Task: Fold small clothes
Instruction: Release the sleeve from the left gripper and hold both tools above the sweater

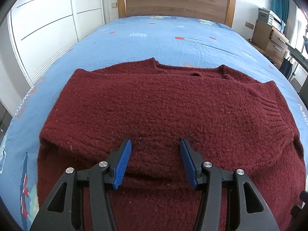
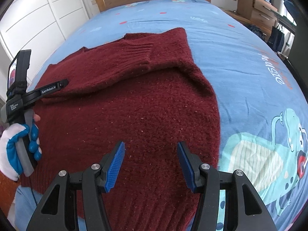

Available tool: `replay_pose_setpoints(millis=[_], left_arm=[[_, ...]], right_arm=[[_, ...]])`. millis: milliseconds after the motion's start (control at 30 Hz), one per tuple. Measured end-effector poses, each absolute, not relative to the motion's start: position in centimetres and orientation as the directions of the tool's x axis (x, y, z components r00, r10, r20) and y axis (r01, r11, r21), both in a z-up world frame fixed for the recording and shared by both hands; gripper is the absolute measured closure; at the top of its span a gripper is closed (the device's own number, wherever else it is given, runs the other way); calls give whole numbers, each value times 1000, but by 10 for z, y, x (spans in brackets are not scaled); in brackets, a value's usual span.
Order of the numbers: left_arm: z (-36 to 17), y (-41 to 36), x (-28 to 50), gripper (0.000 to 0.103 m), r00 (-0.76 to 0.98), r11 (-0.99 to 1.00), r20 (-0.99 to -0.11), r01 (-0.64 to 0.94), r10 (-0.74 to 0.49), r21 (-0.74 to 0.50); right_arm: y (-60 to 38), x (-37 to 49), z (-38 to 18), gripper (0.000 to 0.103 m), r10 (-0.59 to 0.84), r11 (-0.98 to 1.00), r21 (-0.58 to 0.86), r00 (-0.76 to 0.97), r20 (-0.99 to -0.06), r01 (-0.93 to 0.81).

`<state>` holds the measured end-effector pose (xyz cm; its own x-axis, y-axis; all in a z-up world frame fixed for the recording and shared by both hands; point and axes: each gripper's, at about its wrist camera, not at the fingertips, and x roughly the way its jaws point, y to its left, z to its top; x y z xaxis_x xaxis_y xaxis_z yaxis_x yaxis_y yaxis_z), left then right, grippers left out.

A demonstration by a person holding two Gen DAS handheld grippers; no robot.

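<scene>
Maroon knit sweater [image 1: 163,105] spread flat on bed [image 1: 173,38], filling centre and lower part of both views; neckline toward upper centre of left wrist frame, near wooden headboard [image 1: 173,0] side. Ribbed cuff of one sleeve [image 2: 138,52] folded inward across body of sweater, upper centre of right wrist frame; other sleeve cuff visible at right of left wrist frame, lying over sweater edge. Blue sheet with red dots and cartoon dinosaur print [image 2: 288,138] at right of right wrist frame, bare of clothing there. Left hand-held gripper [image 1: 156,144] spread wide, blue pads [image 1: 123,165] apart, nothing between them, hovering over lower hem area at bottom centre; contact with knit cannot be told. Right hand-held gripper [image 2: 151,146] likewise spread wide, holding nothing, over sweater's lower right part, bottom centre of frame. Gloved left hand [image 2: 21,148], white and blue, gripping grey handle of left device at left edge of right wrist frame. White wardrobe doors [image 1: 48,28] upper left; wooden drawer unit [image 1: 269,38] upper right.
</scene>
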<state>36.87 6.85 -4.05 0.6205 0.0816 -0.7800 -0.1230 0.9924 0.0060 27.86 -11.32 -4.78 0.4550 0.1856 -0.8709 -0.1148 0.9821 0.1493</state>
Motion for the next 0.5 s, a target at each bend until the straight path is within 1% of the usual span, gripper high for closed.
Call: replay_pose_setpoints(millis=[500], left_arm=[[-40,69,359,56,629,994,-773,-108,80,15]], right_arm=[[-112,276,-50,45,180,983,144,454,-873,-112]])
